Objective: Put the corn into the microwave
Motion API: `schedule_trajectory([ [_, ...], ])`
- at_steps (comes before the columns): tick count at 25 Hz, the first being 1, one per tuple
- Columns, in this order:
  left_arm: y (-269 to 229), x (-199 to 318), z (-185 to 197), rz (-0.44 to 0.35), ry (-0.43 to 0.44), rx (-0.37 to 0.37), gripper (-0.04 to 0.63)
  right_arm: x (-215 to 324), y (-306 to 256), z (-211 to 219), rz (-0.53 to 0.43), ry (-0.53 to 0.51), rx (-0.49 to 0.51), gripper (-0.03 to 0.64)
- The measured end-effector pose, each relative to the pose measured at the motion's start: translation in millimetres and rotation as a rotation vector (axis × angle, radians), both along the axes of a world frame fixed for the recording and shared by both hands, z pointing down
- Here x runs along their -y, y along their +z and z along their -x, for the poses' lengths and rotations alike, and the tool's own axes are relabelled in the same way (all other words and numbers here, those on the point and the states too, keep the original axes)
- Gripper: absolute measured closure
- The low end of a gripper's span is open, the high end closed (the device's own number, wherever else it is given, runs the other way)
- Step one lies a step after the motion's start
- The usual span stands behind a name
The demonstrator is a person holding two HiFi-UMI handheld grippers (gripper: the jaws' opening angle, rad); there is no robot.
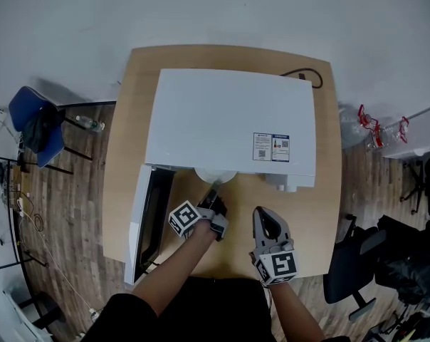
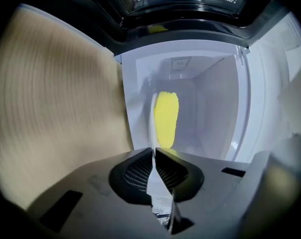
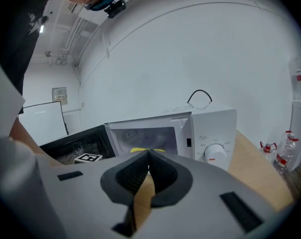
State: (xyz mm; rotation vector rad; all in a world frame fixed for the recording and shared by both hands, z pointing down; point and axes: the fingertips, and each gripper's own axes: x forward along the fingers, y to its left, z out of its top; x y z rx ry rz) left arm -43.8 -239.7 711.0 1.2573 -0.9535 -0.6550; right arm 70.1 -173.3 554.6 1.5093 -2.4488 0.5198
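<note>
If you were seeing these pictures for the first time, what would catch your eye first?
The white microwave sits on the wooden table, its door swung open on the left. In its cavity bright yellow corn lies on a white plate, whose rim the left gripper pinches.

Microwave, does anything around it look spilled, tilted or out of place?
Nothing stands out. The door hangs open, the corn sits on the white plate, and the left tool pinches that plate's rim.
</note>
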Motion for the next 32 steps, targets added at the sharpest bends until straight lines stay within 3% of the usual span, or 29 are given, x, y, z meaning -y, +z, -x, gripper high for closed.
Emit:
schedule_trajectory([
  [10,4,17,2,0.034,-0.026,-0.008,0.569,-12,8,14,0.025,-0.044,-0.034,0.557],
  [15,8,35,10,0.035,-0.034,0.014,0.569,-14,9,16,0.038,-0.041,-0.020,0.557],
  [27,7,50,7,0.015,-0.016,-0.019,0.568,-7,14,8,0.055,-0.049,-0.020,0.557],
  [30,7,44,8,0.010,-0.002,0.021,0.566,-8,15,10,0.054,-0.056,-0.025,0.557],
  [32,5,38,9,0.001,0.024,0.095,0.566,-10,16,12,0.055,-0.062,-0.031,0.557],
])
